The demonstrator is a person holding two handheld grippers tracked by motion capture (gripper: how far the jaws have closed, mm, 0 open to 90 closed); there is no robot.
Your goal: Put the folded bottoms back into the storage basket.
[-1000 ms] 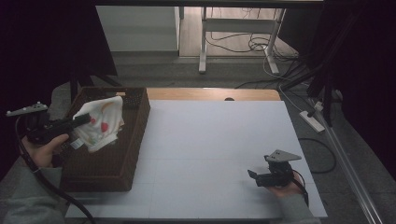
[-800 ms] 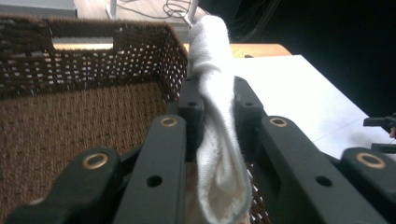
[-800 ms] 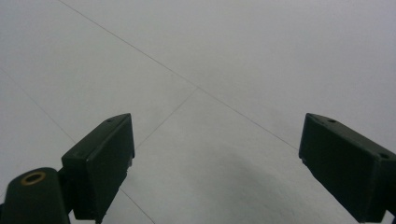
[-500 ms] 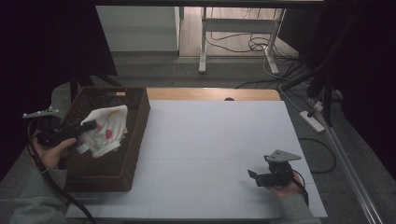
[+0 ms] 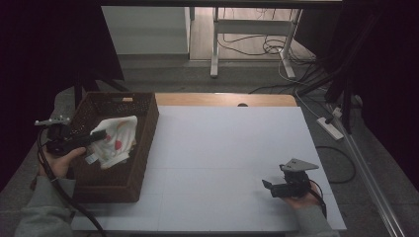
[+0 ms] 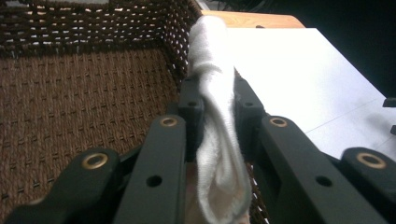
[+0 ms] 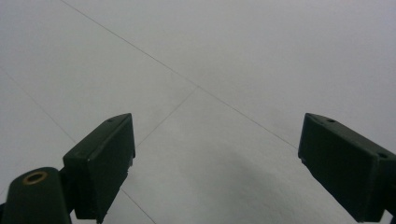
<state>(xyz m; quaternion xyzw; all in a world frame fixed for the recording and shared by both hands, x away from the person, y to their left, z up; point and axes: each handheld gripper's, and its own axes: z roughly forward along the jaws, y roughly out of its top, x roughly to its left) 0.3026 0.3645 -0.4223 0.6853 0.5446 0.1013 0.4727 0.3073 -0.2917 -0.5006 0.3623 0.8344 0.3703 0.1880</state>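
Note:
A white cloth with red marks (image 5: 117,140) hangs over the inside of a dark brown wicker basket (image 5: 147,129) at the table's left. My left gripper (image 5: 100,135) is shut on the cloth's left edge and reaches in over the basket's left wall. In the left gripper view the folded cloth (image 6: 215,70) is pinched upright between the black jaws of the left gripper (image 6: 218,93), above the woven basket floor (image 6: 74,98). My right gripper (image 5: 268,186) rests low over the white tabletop at the front right. The right gripper (image 7: 215,154) stands open with nothing between its jaws.
The white tabletop (image 5: 227,143) stretches between basket and right hand, with a wooden strip (image 5: 222,99) at its far edge. Beyond stand desk legs (image 5: 214,44) and loose cables on the floor. A power strip (image 5: 330,127) lies off the right edge.
My left gripper has sunk with the cloth, which now hangs lower inside the basket. The right gripper has kept still.

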